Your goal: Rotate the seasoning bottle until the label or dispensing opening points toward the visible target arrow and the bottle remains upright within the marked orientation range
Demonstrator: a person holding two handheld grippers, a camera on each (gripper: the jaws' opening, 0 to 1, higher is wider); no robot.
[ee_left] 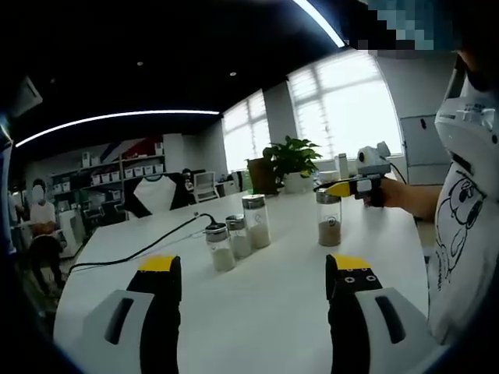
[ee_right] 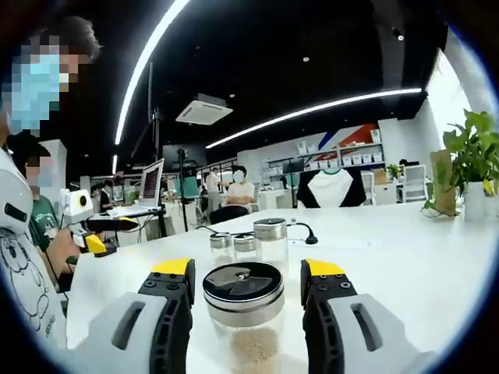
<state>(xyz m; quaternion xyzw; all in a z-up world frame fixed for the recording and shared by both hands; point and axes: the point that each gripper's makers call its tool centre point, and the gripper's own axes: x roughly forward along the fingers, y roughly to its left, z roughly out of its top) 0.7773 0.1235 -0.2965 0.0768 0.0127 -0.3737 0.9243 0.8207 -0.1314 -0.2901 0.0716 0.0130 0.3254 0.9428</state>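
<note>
A glass seasoning bottle [ee_right: 242,312] with a dark, silver-rimmed cap and pale brown powder stands upright on the white table [ee_right: 405,265]. My right gripper [ee_right: 248,273] is open, one jaw on each side of the cap with a narrow gap on both sides. From the left gripper view, the same bottle [ee_left: 329,224] stands at the right with the right gripper [ee_left: 340,189] at its cap, held by a person's hand. My left gripper [ee_left: 254,269] is open and holds nothing, back from the bottles. It also appears at the left as the left gripper [ee_right: 97,244].
Three more glass bottles [ee_left: 238,235] stand in a row mid-table, seen again as bottles [ee_right: 249,243] behind the held one. A black cable [ee_left: 136,251] crosses the table [ee_left: 265,312]. A potted plant [ee_left: 291,160] stands at the far edge. A person [ee_left: 464,226] stands at the right.
</note>
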